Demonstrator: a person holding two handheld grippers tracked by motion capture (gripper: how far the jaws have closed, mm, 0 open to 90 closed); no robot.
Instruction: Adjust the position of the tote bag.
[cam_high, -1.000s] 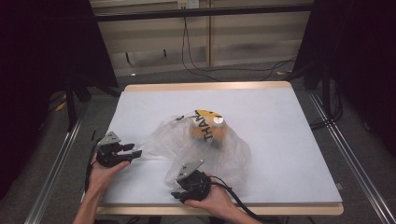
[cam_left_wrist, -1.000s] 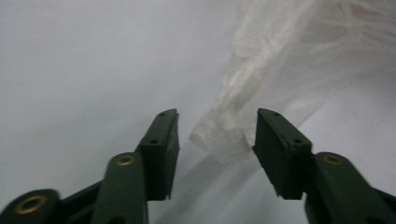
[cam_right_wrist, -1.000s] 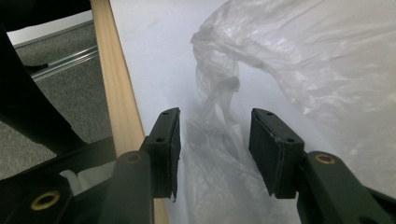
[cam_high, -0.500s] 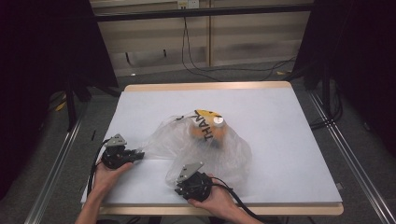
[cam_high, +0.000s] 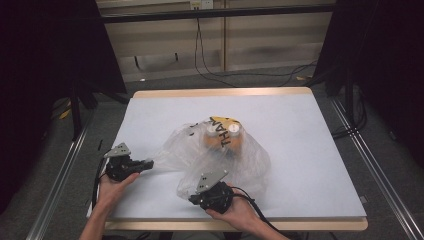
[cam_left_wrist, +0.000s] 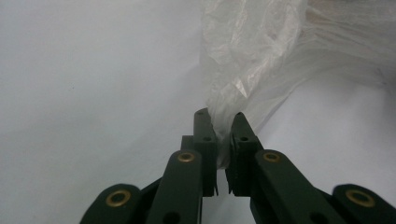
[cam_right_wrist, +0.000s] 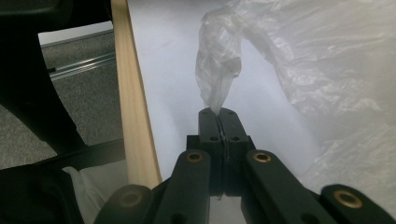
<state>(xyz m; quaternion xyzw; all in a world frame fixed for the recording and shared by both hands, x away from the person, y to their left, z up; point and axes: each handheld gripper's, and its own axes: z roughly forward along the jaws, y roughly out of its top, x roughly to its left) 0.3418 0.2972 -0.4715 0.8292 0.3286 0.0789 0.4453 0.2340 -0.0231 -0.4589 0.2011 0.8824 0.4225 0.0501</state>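
A crumpled, clear thin plastic bag (cam_high: 220, 160) lies spread at the middle of the counter (cam_high: 310, 150), toward the near edge. Through its film show an orange-yellow packet with black letters (cam_high: 227, 137) and two small round white caps (cam_high: 222, 129), all sitting in the far part of the bag. The film is wrinkled and milky where it folds.

The left tongs (cam_high: 148, 163) have just been closing and now pinch the bag's left edge between the jaws, as the left gripper view shows (cam_left_wrist: 222, 133). The right tongs (cam_high: 200, 181) have just been closing too; their jaws meet on a twisted tip of the film at the bag's near edge (cam_right_wrist: 219, 114).

The counter has a pale grey-white top with a light wooden rim (cam_high: 220, 92). Around it lies grey floor with black cables (cam_high: 210, 65) trailing behind, metal rails (cam_high: 55, 180) along the sides, and dark curtains at left and right.
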